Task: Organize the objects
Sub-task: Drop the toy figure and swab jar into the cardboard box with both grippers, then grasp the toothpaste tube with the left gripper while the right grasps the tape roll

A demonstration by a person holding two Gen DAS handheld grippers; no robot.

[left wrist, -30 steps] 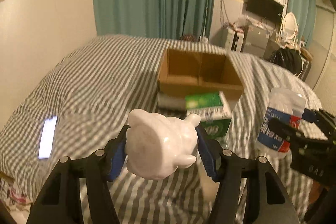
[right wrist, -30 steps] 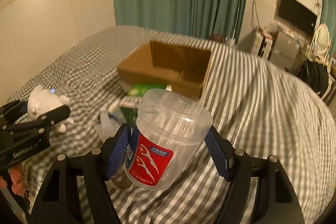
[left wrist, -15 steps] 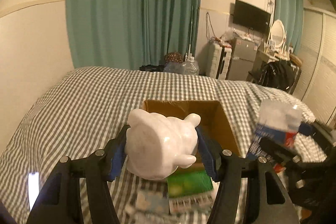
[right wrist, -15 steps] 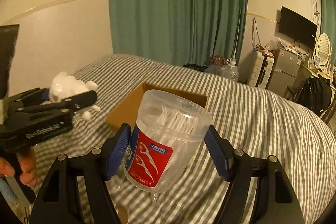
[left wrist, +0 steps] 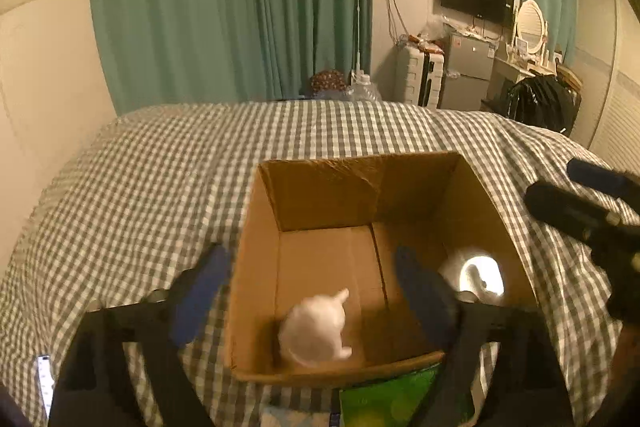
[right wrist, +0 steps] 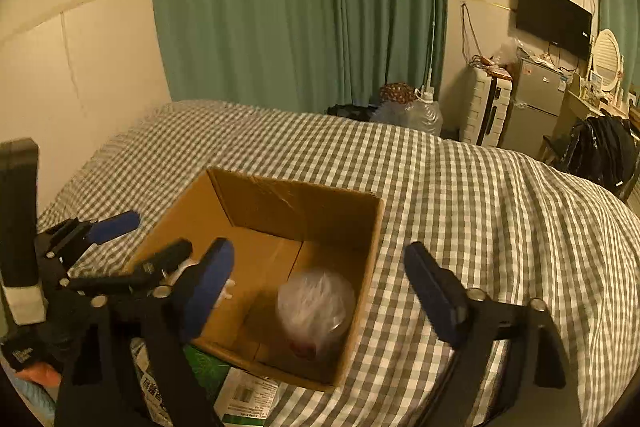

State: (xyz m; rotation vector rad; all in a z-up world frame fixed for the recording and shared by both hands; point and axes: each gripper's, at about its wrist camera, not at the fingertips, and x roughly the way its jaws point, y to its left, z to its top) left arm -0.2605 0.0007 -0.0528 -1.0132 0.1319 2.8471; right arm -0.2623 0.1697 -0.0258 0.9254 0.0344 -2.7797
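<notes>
An open cardboard box [left wrist: 256, 239] sits on the checked bed; it also shows in the right wrist view [right wrist: 372, 243]. A white figurine [left wrist: 314, 331] lies blurred inside it at the near left. A clear plastic jar of floss picks [right wrist: 316, 307] lies inside at the right, and shows in the left wrist view [left wrist: 478, 275]. My left gripper [left wrist: 312, 299] is open and empty above the box's near edge. My right gripper [right wrist: 320, 291] is open and empty above the box. The left gripper also appears in the right wrist view [right wrist: 132, 247].
A green packet [left wrist: 384, 399] and a printed white pack [right wrist: 244, 399] lie against the box's near side. A lit phone [left wrist: 44, 379] lies at the bed's left edge. Green curtains, a small fridge [right wrist: 536, 107] and a TV stand beyond the bed.
Both grippers opened above the box. The white figurine left the left gripper and the jar left the right gripper; both are now inside the box.
</notes>
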